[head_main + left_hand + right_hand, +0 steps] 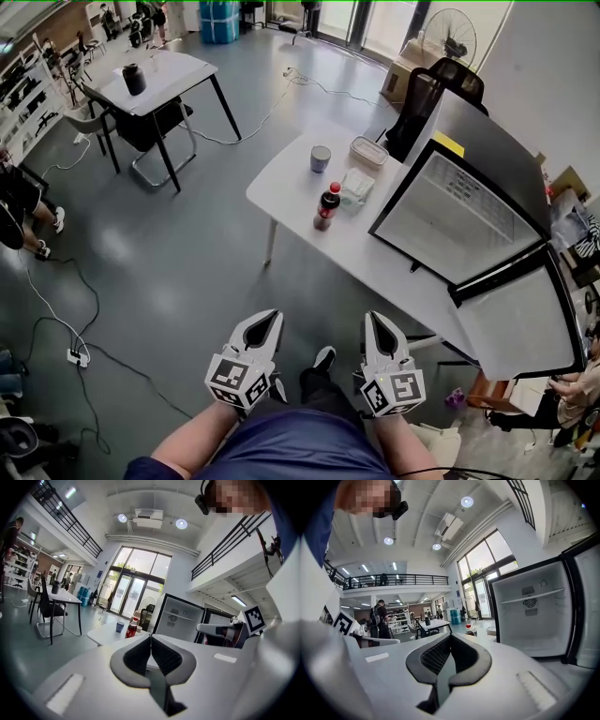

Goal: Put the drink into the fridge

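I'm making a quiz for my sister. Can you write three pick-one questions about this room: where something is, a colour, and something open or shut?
1. Where is the drink bottle? A on the white table B on the floor C on a chair
2. What colour is the bottle's cap? A green B red C yellow
3. How is the door of the fridge? A shut B open C missing
Answers: 1 A, it stands near the cup; 2 B, its top shows red; 3 B, the door hangs out and the inside shows.
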A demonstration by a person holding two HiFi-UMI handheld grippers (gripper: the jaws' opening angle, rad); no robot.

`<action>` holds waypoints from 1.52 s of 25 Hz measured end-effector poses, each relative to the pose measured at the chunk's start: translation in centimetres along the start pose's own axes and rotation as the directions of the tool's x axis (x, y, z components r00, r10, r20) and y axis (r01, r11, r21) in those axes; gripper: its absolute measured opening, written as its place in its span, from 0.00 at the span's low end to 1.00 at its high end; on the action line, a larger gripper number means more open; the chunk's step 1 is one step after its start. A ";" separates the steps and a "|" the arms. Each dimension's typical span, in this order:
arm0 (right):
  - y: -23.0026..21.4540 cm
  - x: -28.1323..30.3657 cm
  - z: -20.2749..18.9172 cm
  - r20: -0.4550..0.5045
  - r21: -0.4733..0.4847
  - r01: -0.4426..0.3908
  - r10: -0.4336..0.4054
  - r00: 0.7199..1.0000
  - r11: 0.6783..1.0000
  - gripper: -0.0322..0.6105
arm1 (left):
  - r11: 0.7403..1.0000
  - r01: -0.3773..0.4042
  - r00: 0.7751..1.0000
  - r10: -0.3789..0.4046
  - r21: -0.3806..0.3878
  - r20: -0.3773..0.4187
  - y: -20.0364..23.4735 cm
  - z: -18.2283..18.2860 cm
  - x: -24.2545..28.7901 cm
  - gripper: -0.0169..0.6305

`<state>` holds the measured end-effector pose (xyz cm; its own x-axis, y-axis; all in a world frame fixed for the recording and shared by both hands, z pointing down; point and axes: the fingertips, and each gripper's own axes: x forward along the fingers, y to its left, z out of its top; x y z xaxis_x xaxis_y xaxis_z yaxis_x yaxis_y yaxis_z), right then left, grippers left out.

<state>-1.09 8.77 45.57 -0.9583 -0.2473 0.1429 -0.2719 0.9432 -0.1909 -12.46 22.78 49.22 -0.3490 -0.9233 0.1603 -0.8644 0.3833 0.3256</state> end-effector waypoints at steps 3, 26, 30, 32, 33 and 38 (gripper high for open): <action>-1.5 1.8 0.4 0.007 0.015 -0.025 0.024 1.000 1.000 0.06 | 1.000 -0.025 1.000 0.025 0.006 -0.009 0.2 -0.1 1.8 0.04; -14.8 7.0 2.5 0.001 0.097 -0.055 0.056 0.998 0.994 0.06 | 0.982 -0.130 0.988 0.141 0.134 -0.068 1.0 0.4 17.3 0.13; -15.8 7.3 2.5 0.004 0.115 -0.014 0.014 1.000 0.993 0.06 | 0.983 -0.094 0.991 0.107 0.156 -0.080 2.4 0.3 19.9 0.16; -16.5 7.5 2.7 0.010 0.120 0.020 -0.021 1.000 0.993 0.06 | 0.985 -0.074 0.992 0.090 0.159 -0.093 3.2 0.0 21.2 0.18; -16.7 7.6 2.8 0.011 0.122 0.038 -0.040 0.999 0.992 0.06 | 0.984 -0.062 0.992 0.080 0.168 -0.102 3.5 -0.2 21.9 0.19; -16.9 7.7 3.2 0.017 0.130 0.111 -0.114 0.993 0.985 0.06 | 0.960 -0.006 0.986 0.052 0.281 -0.156 5.9 -1.4 24.7 0.19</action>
<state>-4.17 -9.77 46.79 -0.9225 -0.3568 0.1472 -0.3854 0.8732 -0.2983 -25.70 2.28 56.45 -0.3329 -0.8869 0.3202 -0.9291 0.3665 0.0493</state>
